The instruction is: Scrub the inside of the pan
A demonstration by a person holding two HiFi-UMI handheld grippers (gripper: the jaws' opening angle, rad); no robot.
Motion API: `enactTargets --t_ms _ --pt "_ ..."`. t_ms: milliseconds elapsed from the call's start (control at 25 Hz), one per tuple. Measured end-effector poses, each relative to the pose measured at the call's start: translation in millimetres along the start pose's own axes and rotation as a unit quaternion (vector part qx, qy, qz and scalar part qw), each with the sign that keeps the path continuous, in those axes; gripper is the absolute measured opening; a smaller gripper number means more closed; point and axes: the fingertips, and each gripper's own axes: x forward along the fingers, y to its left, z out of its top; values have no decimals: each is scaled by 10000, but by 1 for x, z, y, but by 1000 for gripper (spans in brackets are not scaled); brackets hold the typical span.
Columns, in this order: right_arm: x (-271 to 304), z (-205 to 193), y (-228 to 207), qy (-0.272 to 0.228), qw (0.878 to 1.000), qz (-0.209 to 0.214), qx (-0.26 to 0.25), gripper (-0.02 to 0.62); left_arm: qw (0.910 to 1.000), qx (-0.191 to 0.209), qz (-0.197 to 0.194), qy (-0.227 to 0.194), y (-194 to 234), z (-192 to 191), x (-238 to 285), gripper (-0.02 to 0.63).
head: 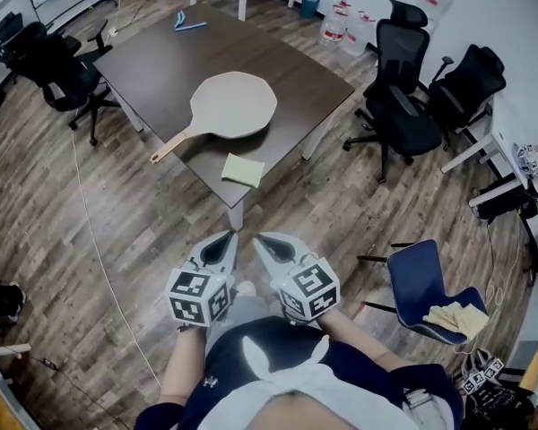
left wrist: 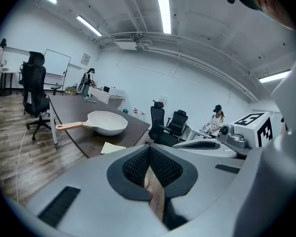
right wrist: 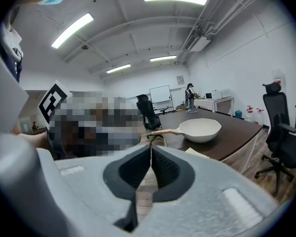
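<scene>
A cream pan (head: 233, 104) with a wooden handle (head: 170, 146) lies on the dark brown table (head: 152, 61), also seen as the pan (left wrist: 107, 123) and the pan (right wrist: 202, 130) in the gripper views. A pale yellow sponge cloth (head: 243, 169) lies near the table's front corner. My left gripper (head: 221, 244) and right gripper (head: 267, 245) are held side by side close to my body, well short of the table. Both are shut with nothing between their jaws, as the left gripper (left wrist: 150, 163) and the right gripper (right wrist: 151, 157) show.
Black office chairs (head: 412, 88) stand right of the table and another (head: 58, 65) at its left. A blue chair (head: 426, 289) with a yellow cloth (head: 457, 316) is at my right. A blue tool (head: 188, 23) lies on the table's far side. A cable runs over the wood floor.
</scene>
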Motion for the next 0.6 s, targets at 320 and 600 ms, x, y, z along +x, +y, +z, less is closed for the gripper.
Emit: enactTargets --t_ms 320,600 --pt "52 8 -40 264 9996 -22 -97 5 10000 5 40 88 46 21 41 5" --pt "102 -10 -78 788 9964 176 -239 42 9992 -270 263 149 77 24 76 5"
